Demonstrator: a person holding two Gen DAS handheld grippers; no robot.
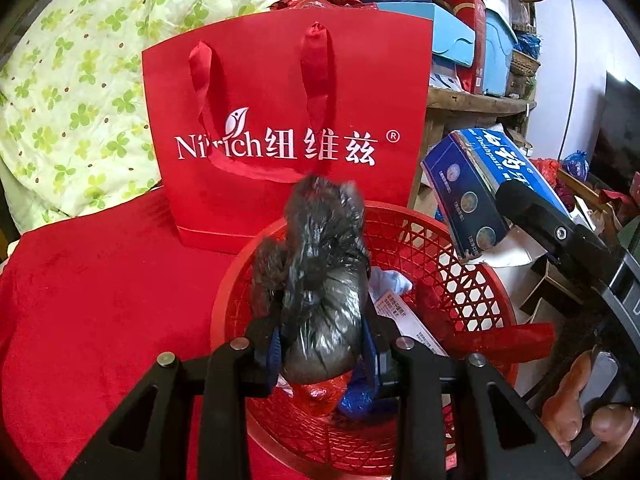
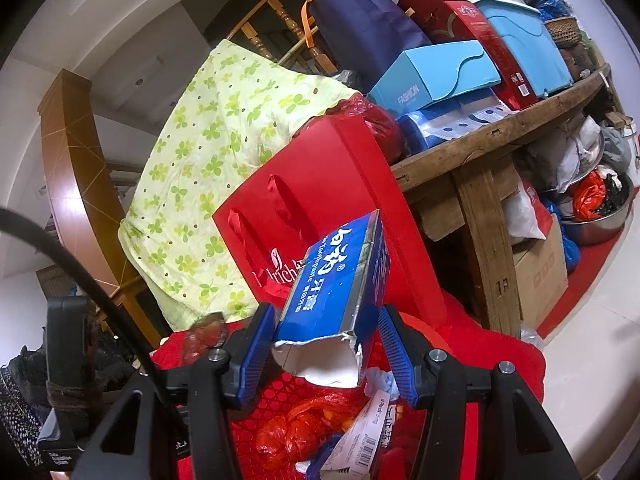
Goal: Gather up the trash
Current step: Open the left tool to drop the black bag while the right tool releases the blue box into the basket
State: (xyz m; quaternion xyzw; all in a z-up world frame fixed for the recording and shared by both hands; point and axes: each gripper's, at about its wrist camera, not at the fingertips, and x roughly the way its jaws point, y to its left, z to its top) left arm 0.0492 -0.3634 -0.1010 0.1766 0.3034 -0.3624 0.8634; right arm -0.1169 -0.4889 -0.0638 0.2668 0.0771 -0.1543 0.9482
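Fingers of the left gripper (image 1: pixel 324 344) clamp a crumpled black bag (image 1: pixel 320 280) over the red basket (image 1: pixel 460 276), while the right gripper (image 2: pixel 326 344) pinches a blue toothpaste box (image 2: pixel 340 280) whose tilt could drop it outside the rim.

This is a lived-in home, in a cluttered storage corner beside a wooden staircase (image 2: pixel 280 20) with turned balusters. A rough wooden shelf (image 2: pixel 500 120) is piled with household odds and ends: a light blue carton (image 2: pixel 432 72), a blue plastic storage bin (image 2: pixel 524 44), red gift boxes (image 2: pixel 492 48) and a navy bag (image 2: pixel 360 20), while sacks, a cardboard box (image 2: pixel 540 268) and a steel basin (image 2: pixel 604 220) crowd the tiled floor beneath. A quilt with a green clover print (image 1: pixel 80 92) is draped nearby, a red plush cloth (image 1: pixel 100 300) covers a low surface, and a red shopping bag (image 1: pixel 288 120) stands on it.
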